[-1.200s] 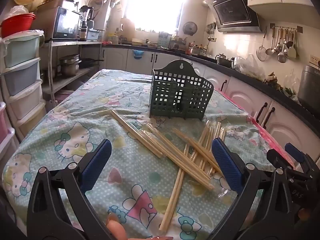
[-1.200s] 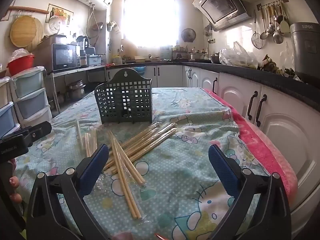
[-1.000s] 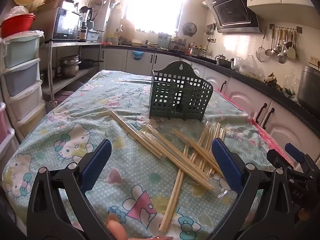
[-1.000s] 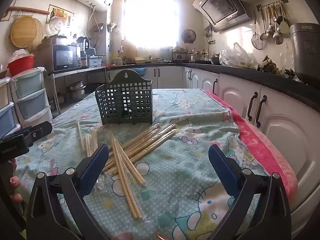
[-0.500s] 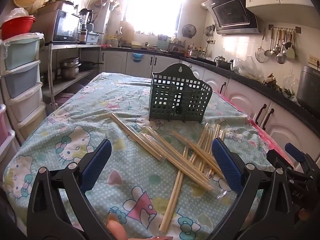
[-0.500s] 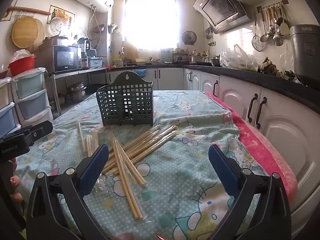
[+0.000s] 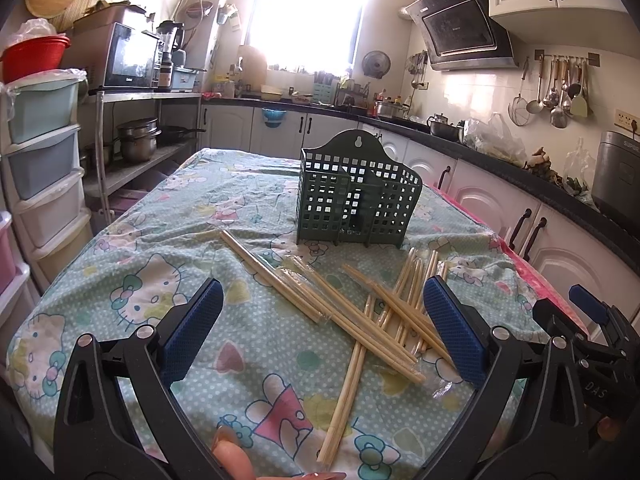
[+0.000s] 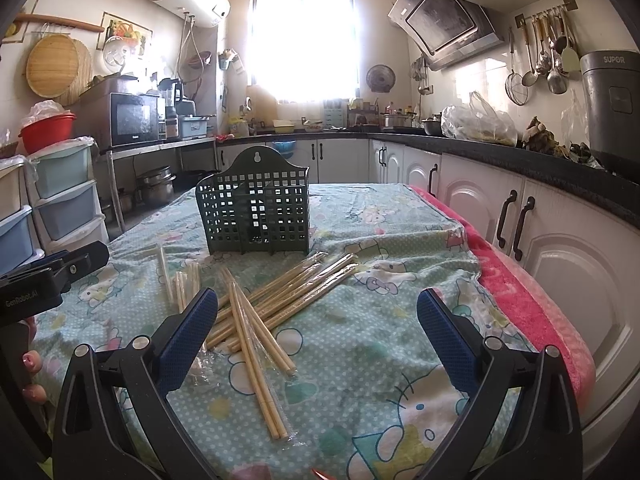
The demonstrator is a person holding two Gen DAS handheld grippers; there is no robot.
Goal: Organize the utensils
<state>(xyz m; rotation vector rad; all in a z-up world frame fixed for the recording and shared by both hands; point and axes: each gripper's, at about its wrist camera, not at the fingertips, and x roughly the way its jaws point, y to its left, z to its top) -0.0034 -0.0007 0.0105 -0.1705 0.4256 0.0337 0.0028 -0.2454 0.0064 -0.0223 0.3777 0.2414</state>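
Sunlight is pouring through the kitchen window onto a table (image 7: 132,264) draped in a pale green cartoon-print cloth, with white cabinets and a dark worktop running along one side. Near the middle of the table a dark green perforated plastic utensil holder (image 7: 356,204) is standing upright, its compartments looking empty as far as the grid walls let one see. In front of it, light bamboo chopsticks (image 7: 372,312) are lying scattered and crossing one another, some of them inside clear plastic sleeves; none is touching the holder.

The left hand-held gripper (image 7: 324,332) is hovering above the near edge of the cloth with its blue-padded jaws spread wide and nothing between them. The right hand-held gripper (image 8: 318,338) is doing likewise, spread and empty, pointing toward the same heap from the other side.

By the look of it, the sorting is only starting: every chopstick is lying on the cloth, and the step in hand is choosing and approaching a first one. The next move is probably calling for one gripper to dip to the pile, line its jaws across a single loose stick lying on top, and pinch it near its middle. Thin, round sticks in slippery sleeves may roll or drag neighbours along.
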